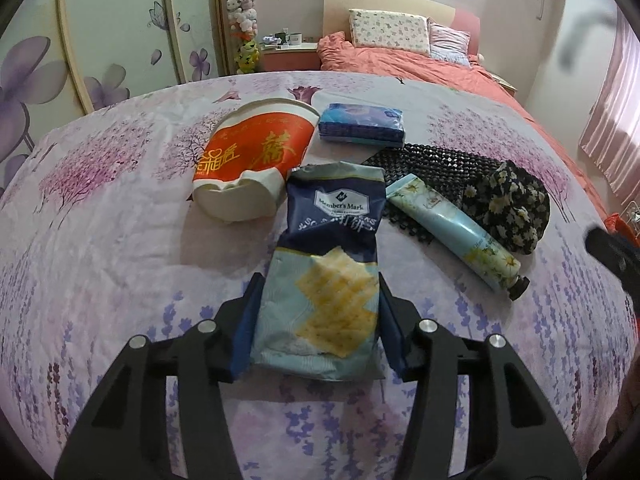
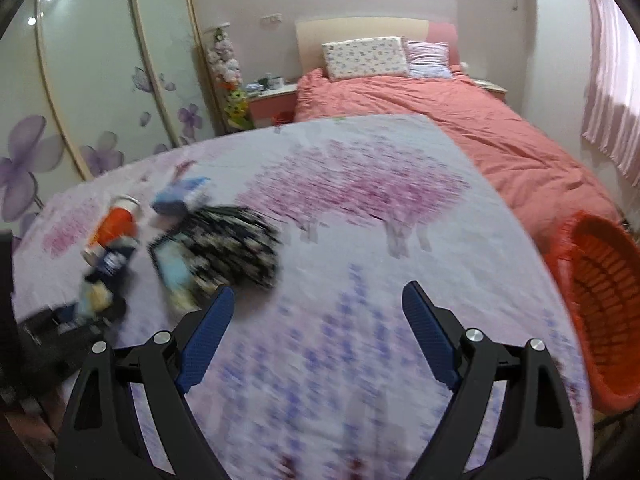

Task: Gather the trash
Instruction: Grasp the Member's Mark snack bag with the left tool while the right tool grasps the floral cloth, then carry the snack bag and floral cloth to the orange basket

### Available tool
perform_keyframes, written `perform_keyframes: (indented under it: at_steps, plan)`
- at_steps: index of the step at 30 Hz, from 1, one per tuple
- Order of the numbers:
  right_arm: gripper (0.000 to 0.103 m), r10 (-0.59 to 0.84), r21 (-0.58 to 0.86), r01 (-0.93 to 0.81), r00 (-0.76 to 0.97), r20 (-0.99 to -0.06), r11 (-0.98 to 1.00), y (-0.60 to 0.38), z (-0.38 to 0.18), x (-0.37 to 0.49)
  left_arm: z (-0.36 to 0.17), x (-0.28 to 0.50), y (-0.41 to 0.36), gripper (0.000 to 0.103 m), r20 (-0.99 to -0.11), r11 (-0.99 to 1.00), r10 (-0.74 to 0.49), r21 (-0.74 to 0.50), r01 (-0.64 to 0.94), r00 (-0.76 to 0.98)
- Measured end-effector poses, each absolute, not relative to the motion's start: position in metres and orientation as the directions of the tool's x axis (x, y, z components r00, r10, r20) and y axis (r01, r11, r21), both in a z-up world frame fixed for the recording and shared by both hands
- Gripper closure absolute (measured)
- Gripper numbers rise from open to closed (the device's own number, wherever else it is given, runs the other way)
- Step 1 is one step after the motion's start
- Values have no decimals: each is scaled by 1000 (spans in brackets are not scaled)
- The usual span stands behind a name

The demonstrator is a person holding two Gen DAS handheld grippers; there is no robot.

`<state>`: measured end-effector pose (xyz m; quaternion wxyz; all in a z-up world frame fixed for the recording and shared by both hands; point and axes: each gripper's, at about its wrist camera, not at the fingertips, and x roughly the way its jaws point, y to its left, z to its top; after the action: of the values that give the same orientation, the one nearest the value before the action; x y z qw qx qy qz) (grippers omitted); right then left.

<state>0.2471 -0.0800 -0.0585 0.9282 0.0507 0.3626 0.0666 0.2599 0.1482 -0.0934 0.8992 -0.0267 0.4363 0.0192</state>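
Two blue pads of the left tongs (image 1: 318,320) press the flanks of the cracker bag (image 1: 324,268), which lies on the flowered table (image 1: 100,260); grasp step looks done, lift comes next. Crushed paper cup (image 1: 256,160) lies just beyond.

Right view, blurred: right tongs (image 2: 318,332) gape wide, empty. Orange basket (image 2: 600,300) at the table's right edge, the likely drop spot.

Cracker bag (image 1: 324,280) between left gripper (image 1: 318,324) pads
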Motion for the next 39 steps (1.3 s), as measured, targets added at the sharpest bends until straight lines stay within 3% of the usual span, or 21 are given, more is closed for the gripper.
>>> perform_keyframes:
  at_steps: [11,14,19,22,29,39]
  plan:
    - [22,167,102,-135,684,-710,986,-26,-69,292,-94,259,150,51,-784,997,-1,-48,-59,621]
    - [34,163,89,-144,657,-736,986,-24,-76,297,-94,259,151,51,-783,997,-8,-57,-59,622]
    - [72,160,84,-149,634,-756,985,-35,-87,289,-95,258,151,51,-782,996,-13,-64,-59,623]
    - [84,160,95,-135,641,-750,986,-47,-87,282,-94,258,153,51,-781,996,-18,-71,-59,624]
    - [87,64,62,-27,664,-745,998,-86,-86,270,-94,257,155,51,-778,995,-33,-87,-56,628]
    - [88,82,108,-5,687,-722,994,-114,-75,253,-88,250,148,58,-766,995,-52,-96,-34,641]
